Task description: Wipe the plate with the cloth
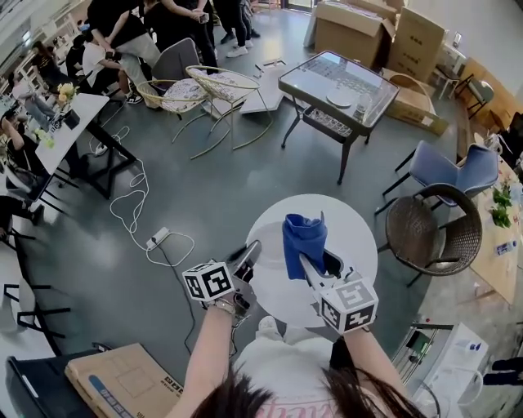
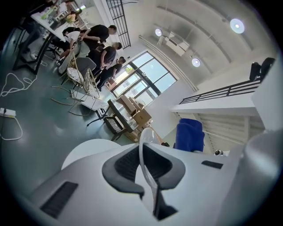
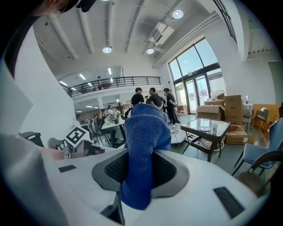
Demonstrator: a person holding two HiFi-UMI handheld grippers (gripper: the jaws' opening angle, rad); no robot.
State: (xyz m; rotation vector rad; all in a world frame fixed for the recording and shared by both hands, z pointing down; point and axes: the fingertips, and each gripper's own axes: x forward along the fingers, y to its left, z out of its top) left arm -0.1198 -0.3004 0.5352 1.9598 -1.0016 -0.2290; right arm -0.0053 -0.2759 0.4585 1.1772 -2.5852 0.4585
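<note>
**Holding Plate and Cloth Above the Round Table**

Pinching the plate [image 2: 146, 159] edge-on in the left gripper [image 1: 247, 260] — jaws nearly together, pads pressing on its thin pale rim. Gripping the blue cloth [image 3: 142, 145] in the right gripper [image 1: 315, 266], jaws closed on its bunched middle, with folds standing up past the fingertips and a tail hanging out behind. Hovering both side by side, near each other yet apart, over the round white table [image 1: 343, 214]. Sitting beyond — a brown wicker chair [image 1: 433, 233] and a blue chair [image 1: 451, 167] to the right, a glass-topped table [image 1: 337, 82] farther off, cardboard boxes [image 1: 380, 33] and standing people [image 1: 184, 20] at the back.
</note>
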